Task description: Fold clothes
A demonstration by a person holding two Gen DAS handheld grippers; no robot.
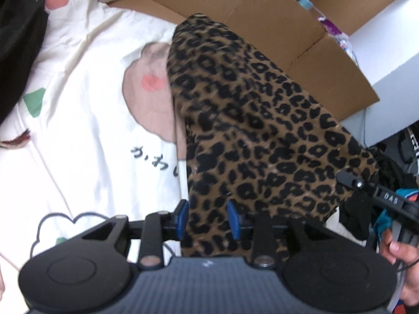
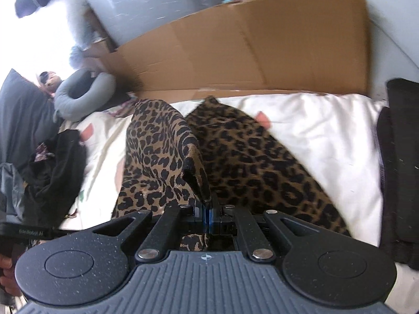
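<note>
A leopard-print garment (image 1: 256,130) lies over a white printed bedsheet (image 1: 78,120). In the left wrist view my left gripper (image 1: 208,219) has its blue pads (image 1: 183,216) apart, with the cloth's near edge lying between them, not pinched. In the right wrist view my right gripper (image 2: 207,218) is shut on a raised fold of the same garment (image 2: 162,151), which stands up as a ridge in front of it. The right gripper also shows at the right edge of the left wrist view (image 1: 366,185), at the cloth's right edge.
A flattened cardboard box (image 2: 248,49) stands along the far side of the bed. Dark clothes (image 2: 55,167) are piled at the left and a black stack (image 2: 400,170) at the right. A grey neck pillow (image 2: 83,96) lies far left.
</note>
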